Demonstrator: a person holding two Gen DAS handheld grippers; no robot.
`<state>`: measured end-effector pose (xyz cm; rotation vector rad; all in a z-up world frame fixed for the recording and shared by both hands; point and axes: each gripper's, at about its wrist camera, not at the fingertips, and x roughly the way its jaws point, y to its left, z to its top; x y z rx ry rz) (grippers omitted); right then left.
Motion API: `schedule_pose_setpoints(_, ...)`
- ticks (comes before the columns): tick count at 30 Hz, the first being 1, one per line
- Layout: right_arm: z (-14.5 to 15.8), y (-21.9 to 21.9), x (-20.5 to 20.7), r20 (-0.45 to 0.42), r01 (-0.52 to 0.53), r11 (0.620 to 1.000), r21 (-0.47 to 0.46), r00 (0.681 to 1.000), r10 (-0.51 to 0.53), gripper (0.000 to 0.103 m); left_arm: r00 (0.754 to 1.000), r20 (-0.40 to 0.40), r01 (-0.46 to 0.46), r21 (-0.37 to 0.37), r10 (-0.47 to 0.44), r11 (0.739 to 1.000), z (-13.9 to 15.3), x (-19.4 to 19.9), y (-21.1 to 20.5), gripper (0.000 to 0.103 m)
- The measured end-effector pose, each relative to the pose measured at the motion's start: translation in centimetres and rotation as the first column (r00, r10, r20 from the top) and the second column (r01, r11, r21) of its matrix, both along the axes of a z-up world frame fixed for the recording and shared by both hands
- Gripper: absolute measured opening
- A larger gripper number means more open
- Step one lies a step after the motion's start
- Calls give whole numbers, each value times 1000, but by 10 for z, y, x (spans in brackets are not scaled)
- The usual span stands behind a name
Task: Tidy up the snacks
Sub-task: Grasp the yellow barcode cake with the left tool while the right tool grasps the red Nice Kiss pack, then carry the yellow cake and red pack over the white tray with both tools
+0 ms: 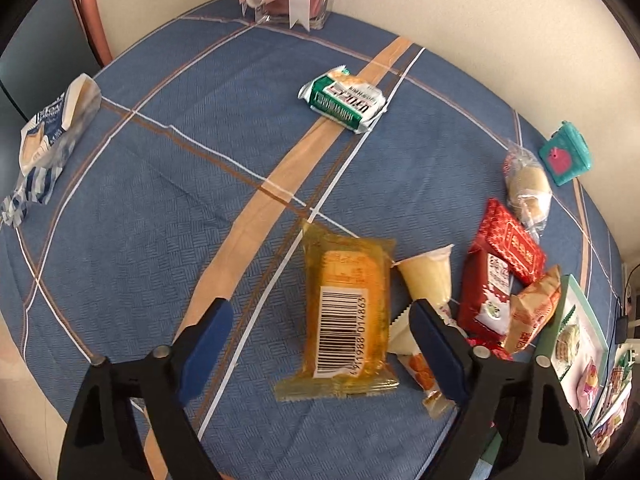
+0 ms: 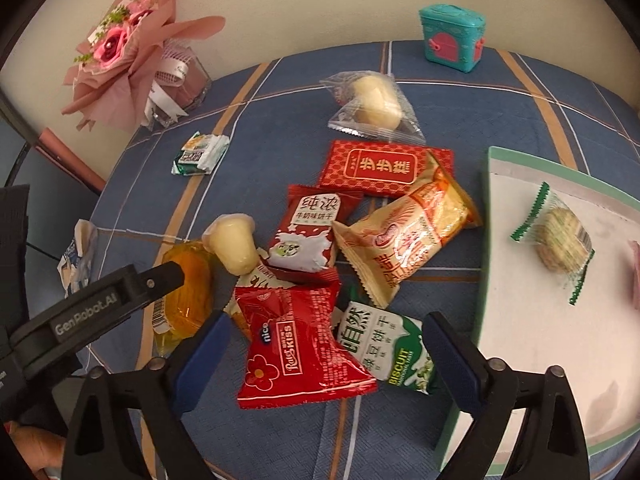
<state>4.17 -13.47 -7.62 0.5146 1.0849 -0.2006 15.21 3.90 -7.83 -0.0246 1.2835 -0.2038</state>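
Observation:
My left gripper is open, its jaws either side of a yellow wrapped cake with a barcode, which lies on the blue cloth; it also shows in the right wrist view. My right gripper is open above a red Kiss packet and a green-white biscuit packet. A jelly cup, red milk-biscuit packet, tan packet, red flat packet and clear-bagged bun lie in a pile. A green-edged tray at right holds a wrapped cookie.
A green-white packet lies alone toward the far side. A blue-white packet sits at the left table edge. A vase with a pink bouquet and a teal toy chest stand by the wall.

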Motion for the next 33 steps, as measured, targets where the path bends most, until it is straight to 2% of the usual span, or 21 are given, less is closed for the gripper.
schedule_pose_setpoints(3, -2, 6, 3, -1, -18, 1000, -22, 1000, 18, 91, 1000, -15, 3, -2, -3, 1000, -6, 2, -1, 82)
schedule_pose_setpoints(7, -5, 10, 3, -7, -35, 999, -37, 999, 35, 78, 1000, -22, 11, -4, -11, 1000, -10, 2, -3, 79)
schedule_pose_setpoints(8, -6, 10, 3, -9, -38, 999, -33, 999, 38, 72, 1000, -24, 13, -5, -13, 1000, -11, 3, -4, 72)
schedule_pose_setpoints(11, -9, 11, 3, -7, -44, 999, -14, 999, 44, 64, 999, -39, 12, -4, -12, 1000, -16, 3, -6, 65)
schedule_pose_setpoints(12, -9, 10, 3, -4, -46, 999, -6, 999, 46, 62, 999, -44, 10, -6, -11, 1000, -18, 3, -6, 63)
schedule_pose_setpoints(14, -9, 11, 2, -3, -48, 999, -2, 999, 48, 58, 999, -52, 13, -10, -14, 1000, -21, 2, -8, 51)
schedule_pose_setpoints(17, -8, 12, 1, 3, -51, 999, 7, 999, 51, 53, 999, -48, 14, -11, -15, 1000, -23, -1, -12, 43)
schedule_pose_setpoints(24, -6, 12, -1, 8, -56, 998, 30, 998, 56, 49, 1000, -20, -11, -24, 11, 1000, -15, -6, -8, 40)
schedule_pose_setpoints(33, 12, 6, -11, 45, -43, 998, 43, 998, 41, 47, 998, 61, -18, -41, 20, 999, 26, -18, -5, 40)
